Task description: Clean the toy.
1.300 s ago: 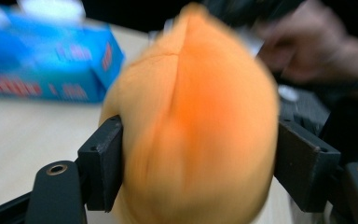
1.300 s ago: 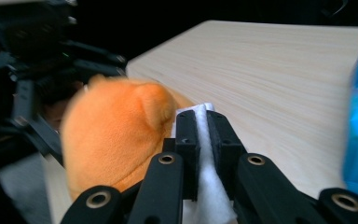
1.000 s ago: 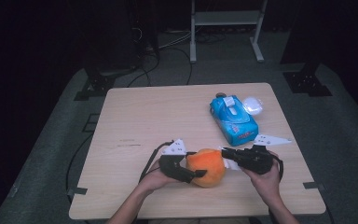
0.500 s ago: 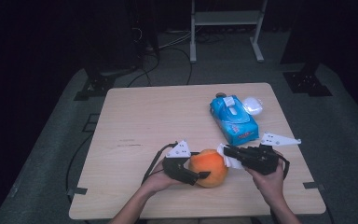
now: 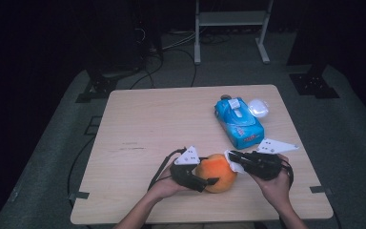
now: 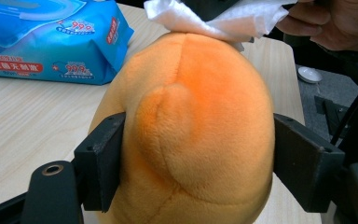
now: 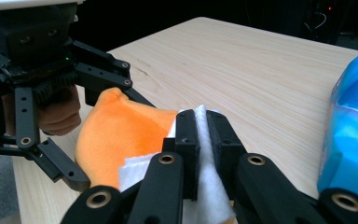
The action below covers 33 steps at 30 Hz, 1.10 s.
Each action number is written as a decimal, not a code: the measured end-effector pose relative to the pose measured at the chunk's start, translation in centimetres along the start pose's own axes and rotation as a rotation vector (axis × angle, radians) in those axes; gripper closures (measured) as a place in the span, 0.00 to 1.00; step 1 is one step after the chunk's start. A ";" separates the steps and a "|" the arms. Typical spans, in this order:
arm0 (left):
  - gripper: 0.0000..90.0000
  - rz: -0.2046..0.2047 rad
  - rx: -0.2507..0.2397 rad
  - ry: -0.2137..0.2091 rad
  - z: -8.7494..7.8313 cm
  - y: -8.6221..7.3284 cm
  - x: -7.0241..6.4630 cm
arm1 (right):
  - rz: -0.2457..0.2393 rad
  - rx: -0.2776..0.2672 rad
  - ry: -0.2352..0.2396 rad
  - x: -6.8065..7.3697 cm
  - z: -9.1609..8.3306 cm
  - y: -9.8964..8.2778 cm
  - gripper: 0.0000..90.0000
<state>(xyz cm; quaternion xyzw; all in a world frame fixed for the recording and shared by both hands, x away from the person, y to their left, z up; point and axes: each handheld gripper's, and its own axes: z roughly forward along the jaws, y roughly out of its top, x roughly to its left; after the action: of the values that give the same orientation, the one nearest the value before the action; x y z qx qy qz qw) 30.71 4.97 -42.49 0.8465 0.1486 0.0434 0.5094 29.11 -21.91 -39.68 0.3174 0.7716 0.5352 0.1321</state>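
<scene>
Plush (image 5: 218, 172): one, orange, at the table's (image 5: 171, 124) near edge.
Wipe (image 7: 205, 186): one, white, touching the plush's top.
Pack (image 5: 238, 122): one, blue (behind the plush).
Left gripper (image 5: 205, 180): jaws have just widened, clasping the plush.
Right gripper (image 5: 232, 160): pinching the wipe.

So the plush toy (image 5: 215, 172) is sitting on the table (image 5: 162, 124) near the front edge, a bit right of the middle. The left gripper (image 5: 205, 181) is coming in from the toy's left, with one jaw lying on each side of it. The right gripper (image 5: 232, 160) is sitting just right of the toy, and the wipe (image 5: 233, 163) is resting between its jaws and against the toy's upper right side. Behind all that, toward the far right part of the table, the wipes pack (image 5: 238, 122) is lying at an angle, and a small lid (image 5: 258, 108) is lying just beside the pack's far right end.
</scene>
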 end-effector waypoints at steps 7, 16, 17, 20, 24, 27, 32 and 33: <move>0.24 0.019 0.011 -0.009 0.4 0.1 -0.3 | 0.006 0.029 -0.002 0.0 0.4 -0.2 0.92; 0.22 -0.021 -0.006 -0.041 0.2 -0.6 0.8 | 0.057 0.040 0.029 -1.0 0.5 -0.5 0.92; 0.24 -0.016 -0.008 -0.036 0.4 -0.5 0.7 | 0.057 0.037 0.038 -0.9 0.5 -0.4 0.92; 0.27 -0.007 -0.013 -0.016 0.9 -0.5 0.0 | 0.024 0.030 0.072 0.6 0.8 0.3 0.93; 0.28 0.027 -0.002 0.009 1.0 -0.3 -0.8 | -0.012 0.021 0.138 2.1 1.2 0.9 0.92; 0.28 0.026 -0.015 -0.018 0.9 -0.5 -0.5 | -0.013 0.022 0.101 1.3 0.7 0.8 0.93; 0.25 0.056 -0.027 -0.037 1.0 -0.5 -0.7 | 0.070 0.023 0.053 -1.3 -0.2 -0.4 0.93; 0.27 0.060 -0.030 -0.031 1.1 -0.5 -0.7 | 0.074 0.020 0.057 -1.2 -0.2 -0.4 0.93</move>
<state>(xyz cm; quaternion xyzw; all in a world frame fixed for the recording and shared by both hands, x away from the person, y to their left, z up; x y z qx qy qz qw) 30.21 4.00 -43.38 0.8434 0.1145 0.0480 0.5227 29.75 -22.90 -40.09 0.3315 0.7682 0.5408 0.0870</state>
